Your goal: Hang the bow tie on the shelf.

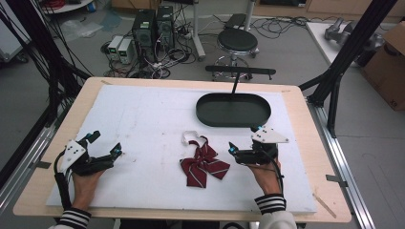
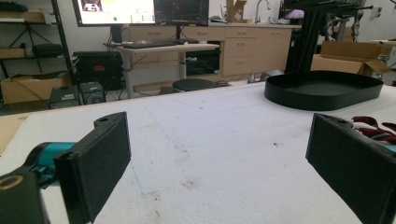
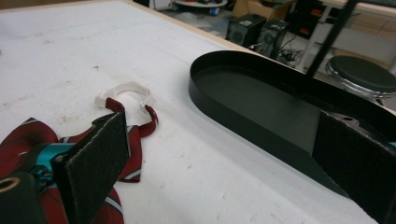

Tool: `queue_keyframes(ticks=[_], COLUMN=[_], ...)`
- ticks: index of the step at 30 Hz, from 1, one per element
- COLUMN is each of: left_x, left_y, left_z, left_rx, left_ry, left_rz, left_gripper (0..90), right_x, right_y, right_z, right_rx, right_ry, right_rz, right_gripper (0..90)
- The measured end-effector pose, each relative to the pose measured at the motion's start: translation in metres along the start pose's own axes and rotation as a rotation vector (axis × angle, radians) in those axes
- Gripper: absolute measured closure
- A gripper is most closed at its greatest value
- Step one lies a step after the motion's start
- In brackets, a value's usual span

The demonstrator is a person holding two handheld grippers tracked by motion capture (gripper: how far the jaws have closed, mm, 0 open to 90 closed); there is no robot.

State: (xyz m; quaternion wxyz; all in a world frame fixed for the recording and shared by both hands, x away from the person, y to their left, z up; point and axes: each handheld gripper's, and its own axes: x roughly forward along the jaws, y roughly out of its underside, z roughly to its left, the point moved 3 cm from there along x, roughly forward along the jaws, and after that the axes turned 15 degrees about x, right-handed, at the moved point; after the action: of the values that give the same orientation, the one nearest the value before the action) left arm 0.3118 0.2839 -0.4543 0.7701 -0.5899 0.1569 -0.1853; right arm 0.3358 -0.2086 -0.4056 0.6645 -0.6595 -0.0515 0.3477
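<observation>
Both tongs (image 1: 109, 144) (image 1: 242, 141) wide apart, empty.

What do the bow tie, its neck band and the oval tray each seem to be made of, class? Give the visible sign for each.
Bow tie: woven fabric, dark red with pale stripes; it folds and drapes softly.
Neck band: looks like white elastic or fabric tape, curling limply in a loop.
Oval tray: rigid, matt black, thin upright wall; plastic or painted metal, the look leaves it open.
</observation>
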Motion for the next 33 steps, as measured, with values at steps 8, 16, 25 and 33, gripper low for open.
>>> queue_keyframes(ticks=[8,16,25,33], left_x=[0.0,0.0,0.0,0.0], left_y=[0.0,0.0,0.0,0.0], left_z=[0.0,0.001,0.002,0.002], left_rx=[-0.006,-0.015,-0.022,-0.023], left_ry=[0.003,0.007,0.008,0.01], left_rz=[-0.001,-0.002,-0.002,-0.003], left_gripper=[7.0,7.0,7.0,7.0], right_x=[0.022,0.051,0.085,0.11], right_y=[-0.022,-0.041,-0.053,-0.046], right_z=[0.013,0.029,0.04,0.048], right_rx=[-0.064,-0.088,-0.066,-0.092], right_ry=[-0.05,-0.127,-0.196,-0.235], right_rz=[0.079,0.151,0.253,0.366], right_gripper=[3.8,3.8,4.9,15.3])
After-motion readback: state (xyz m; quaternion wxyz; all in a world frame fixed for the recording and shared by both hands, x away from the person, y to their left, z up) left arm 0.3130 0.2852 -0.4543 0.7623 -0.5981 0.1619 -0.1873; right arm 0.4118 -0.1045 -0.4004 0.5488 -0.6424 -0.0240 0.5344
